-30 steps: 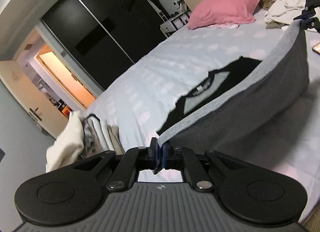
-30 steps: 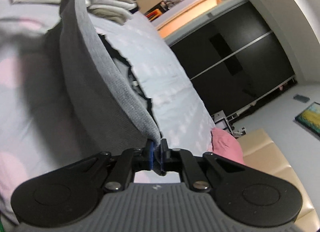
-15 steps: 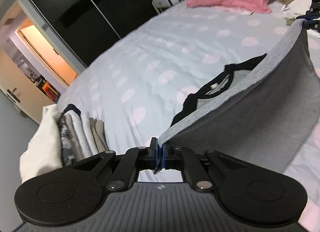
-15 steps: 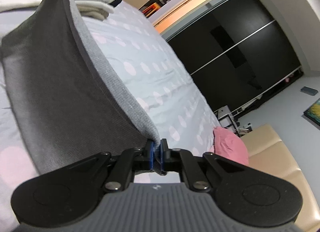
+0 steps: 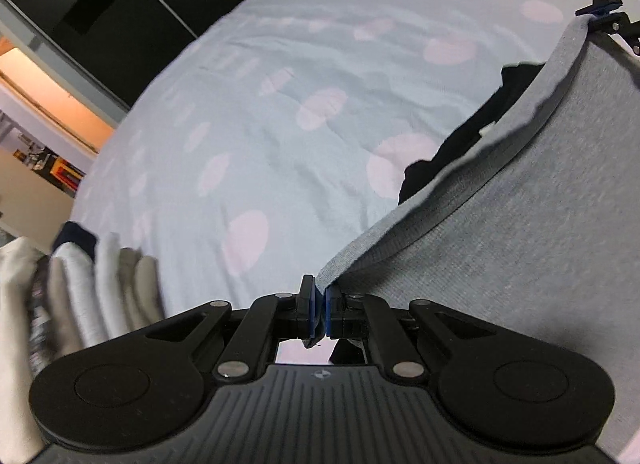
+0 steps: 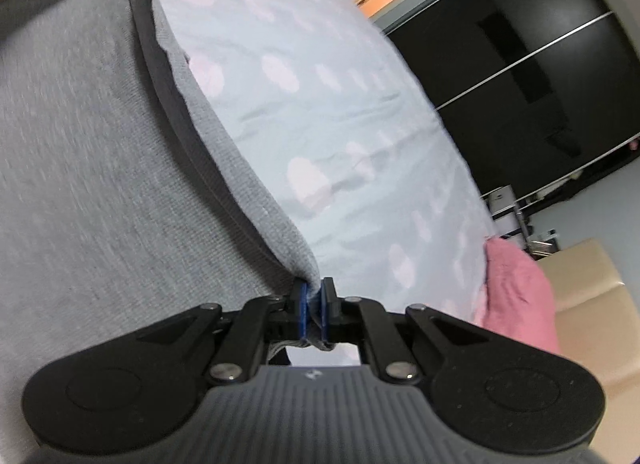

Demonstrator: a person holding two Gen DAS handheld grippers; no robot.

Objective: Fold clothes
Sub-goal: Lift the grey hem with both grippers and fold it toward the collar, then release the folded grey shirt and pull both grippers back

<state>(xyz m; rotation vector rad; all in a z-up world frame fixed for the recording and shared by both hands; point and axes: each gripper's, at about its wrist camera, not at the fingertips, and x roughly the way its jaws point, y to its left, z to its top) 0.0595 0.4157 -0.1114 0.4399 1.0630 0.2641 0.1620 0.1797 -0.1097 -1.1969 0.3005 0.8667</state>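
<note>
**Grey garment carried low over the spotted bed**

Since the earlier frames, both of your grippers dropped closer to the pale blue bedsheet with pink spots, and the pink pillow slid almost out of the left wrist view while the sheet filled most of it. Your left gripper had its blue-padded fingers closed tight on one corner of the grey knit garment with the black neckline. Your right gripper pinched the opposite corner of the same garment in the same way, a small tuft of fabric poking out below its fingers.

Between the two, the hem ran as a taut, curved edge, and the grey cloth hung below it towards you. From the left wrist camera your right gripper showed at the far upper right, clamped on the far end of that edge. Under the raised hem, the black neckline part lay on the sheet.

At the lower left of the left wrist view stood a stack of folded clothes in white, grey and beige, blurred, just beside the gripper body. The pink pillow lay near a beige padded headboard in the right wrist view, and dark glossy sliding wardrobe doors stood beyond the bed.
</note>
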